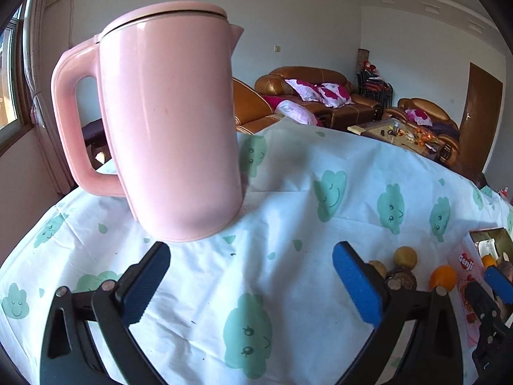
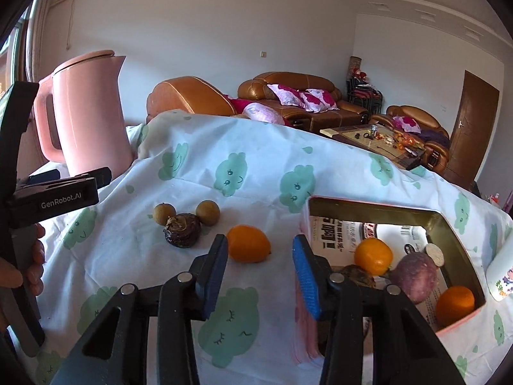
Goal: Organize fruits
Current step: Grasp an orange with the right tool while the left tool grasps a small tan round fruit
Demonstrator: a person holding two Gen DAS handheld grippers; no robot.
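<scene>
On the tablecloth lie an orange (image 2: 248, 243), a dark wrinkled fruit (image 2: 182, 229) and two small brown round fruits (image 2: 163, 213) (image 2: 208, 212). A pink open box (image 2: 378, 207) at the right holds two oranges (image 2: 373, 255) (image 2: 454, 304), a purple fruit (image 2: 414, 276) and a dark fruit. My right gripper (image 2: 260, 272) is open and empty, just before the loose orange and beside the box's left wall. My left gripper (image 1: 251, 284) is open and empty, in front of the pink kettle (image 1: 170, 122); the loose fruits (image 1: 405, 256) lie to its right.
The pink kettle (image 2: 86, 115) stands at the table's far left. A white bottle-like object (image 2: 501, 272) lies right of the box. The table has a white cloth with green prints (image 2: 231, 173). Sofas and a coffee table are beyond it.
</scene>
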